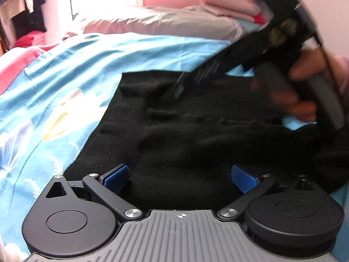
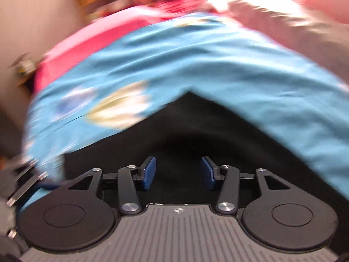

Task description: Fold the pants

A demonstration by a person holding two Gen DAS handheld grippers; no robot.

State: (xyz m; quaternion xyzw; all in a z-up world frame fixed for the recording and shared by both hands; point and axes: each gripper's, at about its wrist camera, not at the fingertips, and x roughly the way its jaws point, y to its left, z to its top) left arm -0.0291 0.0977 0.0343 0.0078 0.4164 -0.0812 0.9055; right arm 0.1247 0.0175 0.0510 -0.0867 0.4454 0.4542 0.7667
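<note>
so my left gripper [image 1: 180, 175] and right gripper [image 2: 178, 172] are both released, hovering over the black pants [image 1: 196, 131] on the blue bedsheet [image 1: 65, 65]

- Black pants [image 1: 196, 135] lie on the blue bedsheet [image 1: 76, 69].
- The left gripper [image 1: 181, 174] stands open over them.
- The right gripper [image 1: 181, 85], blurred, is above the pants.

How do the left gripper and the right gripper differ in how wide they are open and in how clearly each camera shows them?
The left gripper has its jaws spread wide over the black pants; the right gripper has a narrower gap. The left wrist view is mostly sharp; the right wrist view is smeared, and the blue bedsheet looks streaked. Both have blue pads, both are open above the dark fabric, and neither pinches it.
</note>
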